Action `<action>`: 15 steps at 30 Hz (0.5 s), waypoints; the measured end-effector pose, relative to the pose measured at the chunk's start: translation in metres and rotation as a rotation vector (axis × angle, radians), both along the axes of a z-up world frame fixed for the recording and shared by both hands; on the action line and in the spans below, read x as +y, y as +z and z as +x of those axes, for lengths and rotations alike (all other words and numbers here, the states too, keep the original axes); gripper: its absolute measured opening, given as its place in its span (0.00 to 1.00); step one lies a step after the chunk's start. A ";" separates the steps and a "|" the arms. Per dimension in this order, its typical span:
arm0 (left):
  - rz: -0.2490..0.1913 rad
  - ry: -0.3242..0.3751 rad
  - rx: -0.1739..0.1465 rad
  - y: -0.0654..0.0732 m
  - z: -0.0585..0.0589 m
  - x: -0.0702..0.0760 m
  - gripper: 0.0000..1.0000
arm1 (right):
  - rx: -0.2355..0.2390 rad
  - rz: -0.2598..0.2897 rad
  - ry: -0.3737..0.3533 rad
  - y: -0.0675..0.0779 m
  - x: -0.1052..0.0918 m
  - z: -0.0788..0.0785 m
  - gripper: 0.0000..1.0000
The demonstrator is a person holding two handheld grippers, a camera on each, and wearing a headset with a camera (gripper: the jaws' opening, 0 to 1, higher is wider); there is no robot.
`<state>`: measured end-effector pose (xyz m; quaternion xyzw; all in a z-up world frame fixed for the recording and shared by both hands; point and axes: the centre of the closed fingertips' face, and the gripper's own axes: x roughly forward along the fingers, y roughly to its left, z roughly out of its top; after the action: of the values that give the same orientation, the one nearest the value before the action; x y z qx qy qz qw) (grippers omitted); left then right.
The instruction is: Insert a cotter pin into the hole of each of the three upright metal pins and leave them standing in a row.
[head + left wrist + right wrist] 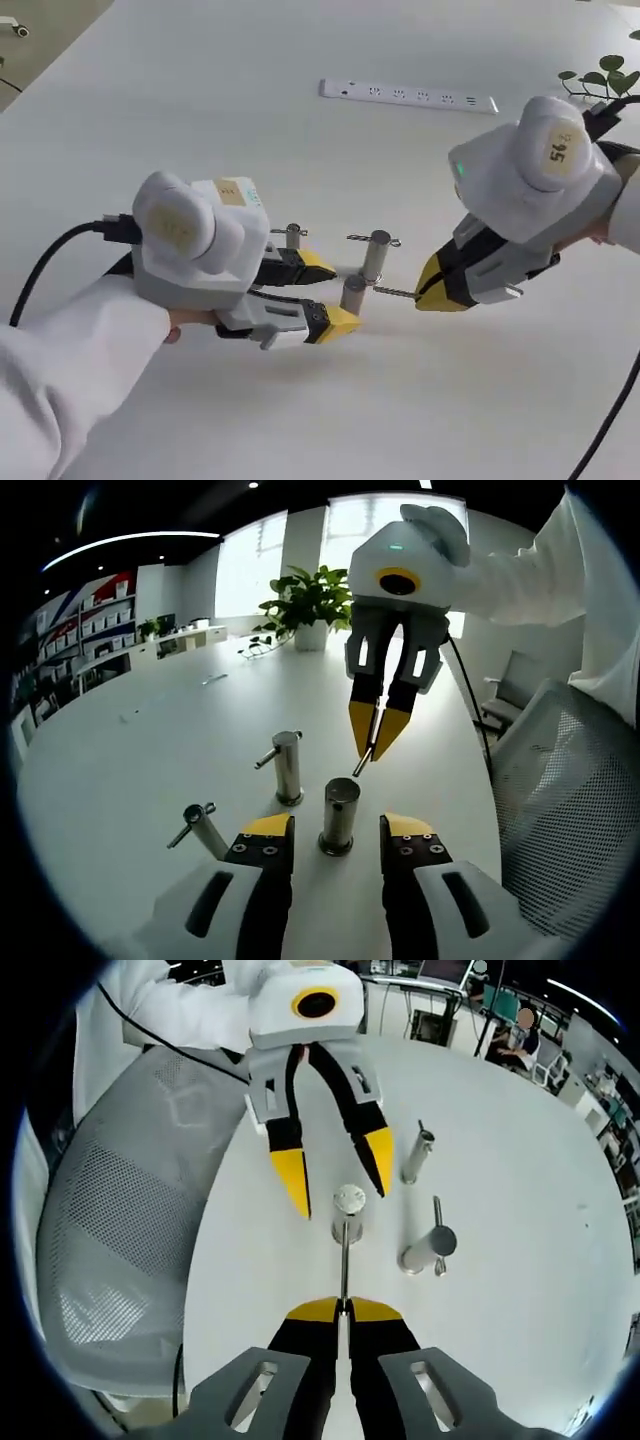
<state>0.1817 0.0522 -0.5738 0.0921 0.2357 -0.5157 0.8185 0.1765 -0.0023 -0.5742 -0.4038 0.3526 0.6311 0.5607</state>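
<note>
My left hand-held gripper (336, 292) has its jaws apart, one on each side of the bare metal pin (353, 293) standing on the table (300, 150); can't tell if they touch it. The cotter pin (393, 292) lies level, pointing straight at that metal pin from the right, tip right at its side. The right hand-held gripper (424, 292) is clamped on its tail, so I reckon the push comes from there.

Three metal pins (293, 238) (377, 257) (353, 295), three cotter pins (277, 231) (352, 238) (395, 292), two claws (343, 294) (420, 295), one power strip (410, 96), one potted plant (600, 80)
</note>
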 end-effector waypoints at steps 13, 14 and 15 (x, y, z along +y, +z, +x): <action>0.010 -0.040 0.028 -0.011 0.002 -0.008 0.13 | -0.004 -0.023 0.042 -0.001 0.005 0.002 0.00; 0.006 -0.044 0.030 -0.011 0.001 -0.009 0.12 | -0.008 -0.026 0.047 0.001 0.005 0.002 0.00; 0.005 -0.043 0.027 -0.011 0.002 -0.009 0.12 | -0.013 -0.027 0.051 0.001 0.006 0.002 0.00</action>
<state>0.1840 0.0436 -0.5850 0.0922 0.2460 -0.5339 0.8037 0.1788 0.0038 -0.5730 -0.4242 0.3472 0.6376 0.5412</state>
